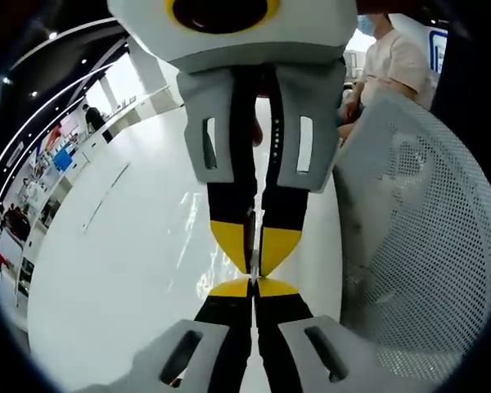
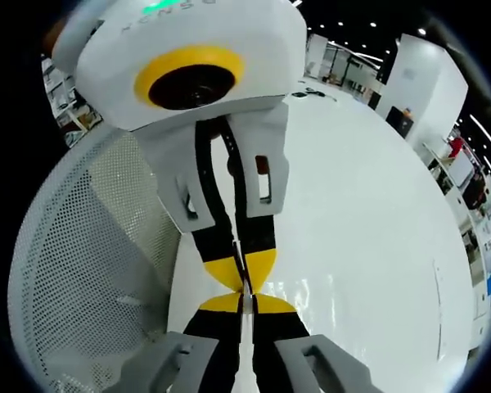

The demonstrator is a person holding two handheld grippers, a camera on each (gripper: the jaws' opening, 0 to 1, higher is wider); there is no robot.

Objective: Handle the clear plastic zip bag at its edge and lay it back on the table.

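Barely visible clear zip bag (image 1: 251, 246) pinched btwn 2 grippers.

Bag (image 1: 251, 237): clear film, a thin sliver between the shut jaws; its outline cannot be traced.
Chair (image 1: 425, 237): white mesh back, cut off by the view's edge.
Person (image 1: 389, 61): upper body only, partly behind the chair.
Shelves (image 1: 33, 180): goods too small to tell.

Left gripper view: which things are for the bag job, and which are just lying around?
For the job: clear zip bag, left gripper, right gripper, white table.
Just around: white mesh chair, person behind.
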